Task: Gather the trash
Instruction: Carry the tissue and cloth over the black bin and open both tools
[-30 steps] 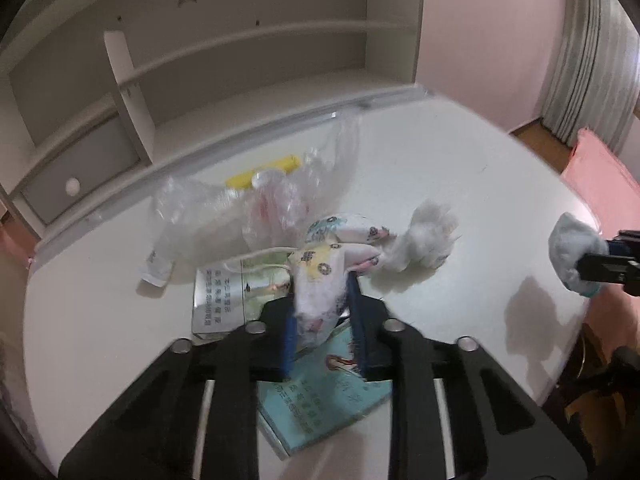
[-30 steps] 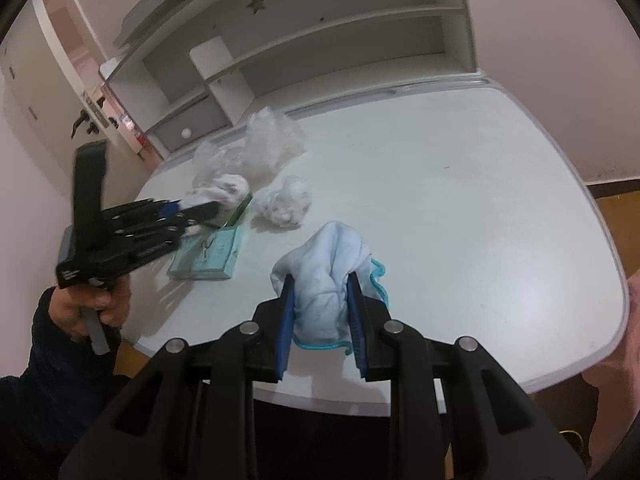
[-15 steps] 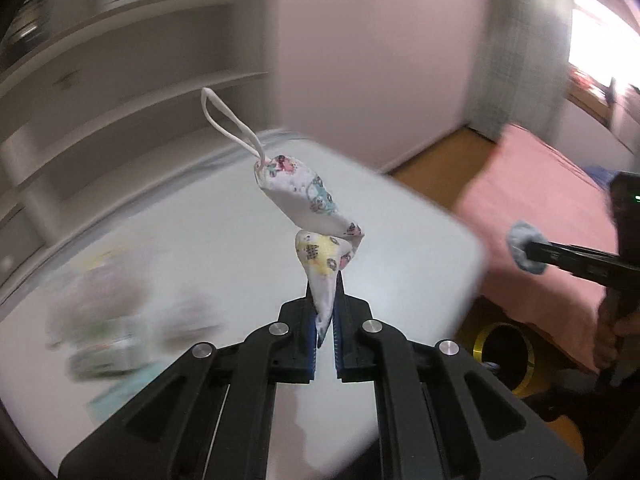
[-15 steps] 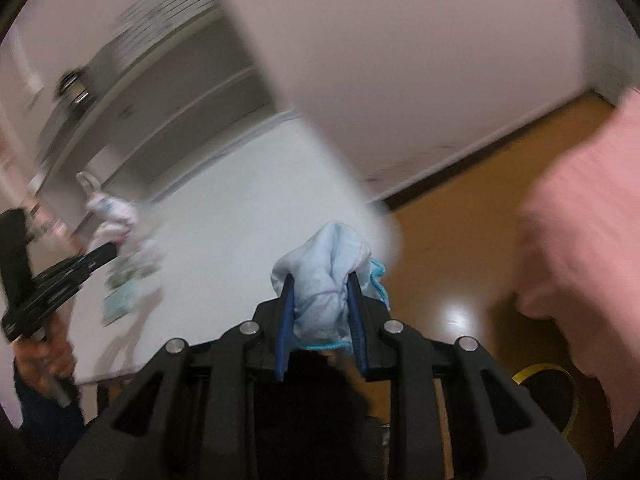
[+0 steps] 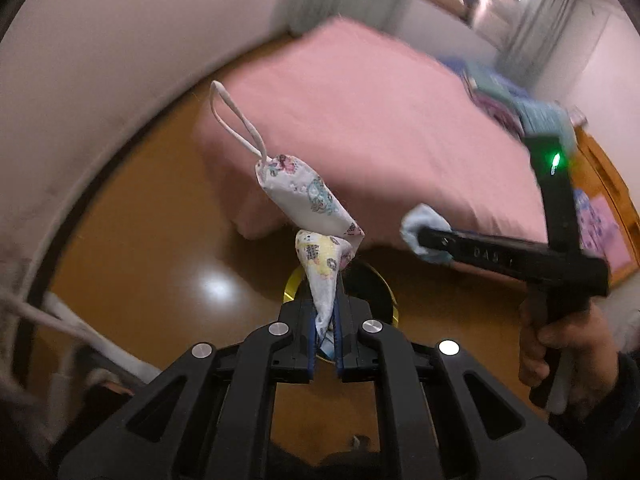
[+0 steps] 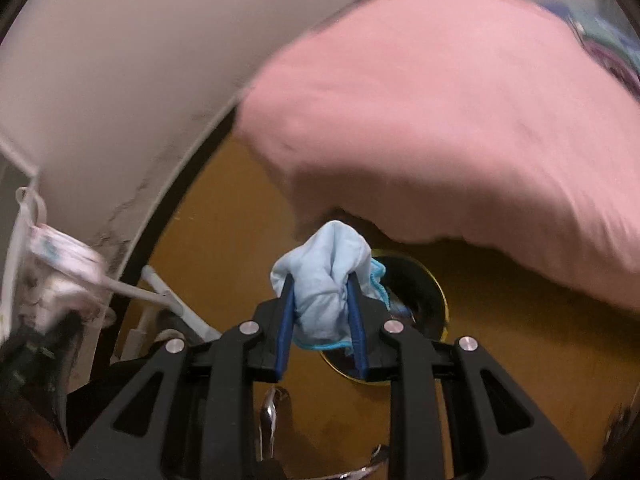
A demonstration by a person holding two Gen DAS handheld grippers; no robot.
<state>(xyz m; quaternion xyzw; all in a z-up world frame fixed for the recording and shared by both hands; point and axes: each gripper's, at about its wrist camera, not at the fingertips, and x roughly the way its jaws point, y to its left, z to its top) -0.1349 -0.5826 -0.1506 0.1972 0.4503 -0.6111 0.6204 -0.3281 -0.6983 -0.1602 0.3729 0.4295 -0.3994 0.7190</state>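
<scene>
**Left-wrist view and right-wrist view: two scraps carried to the bin**

Left-wrist view: my left tongs (image 5: pixel 325 334) are pressed together on the tail of a patterned face mask (image 5: pixel 308 204), which stands up from the tips with its white ear loop (image 5: pixel 236 120) uppermost. Behind the mask sits a round bin with a yellow rim (image 5: pixel 390 300) on the wooden floor (image 5: pixel 160 248), beside a pink bed (image 5: pixel 380 128). My right hand (image 5: pixel 560 344) reaches in from the side with the other tongs, a pale blue cloth at their tip.

Right-wrist view: my right tongs (image 6: pixel 322 316) pinch that blue cloth (image 6: pixel 326 280) in a bunch between the blue pads. The bin's dark mouth (image 6: pixel 416 288) shows just past the cloth. The picture is blurred.

I judge this the carry-to-bin step, nearly done. Next, each scrap needs lining up over the opening, then the tongs must spread so both drop inside rather than onto the floor.
</scene>
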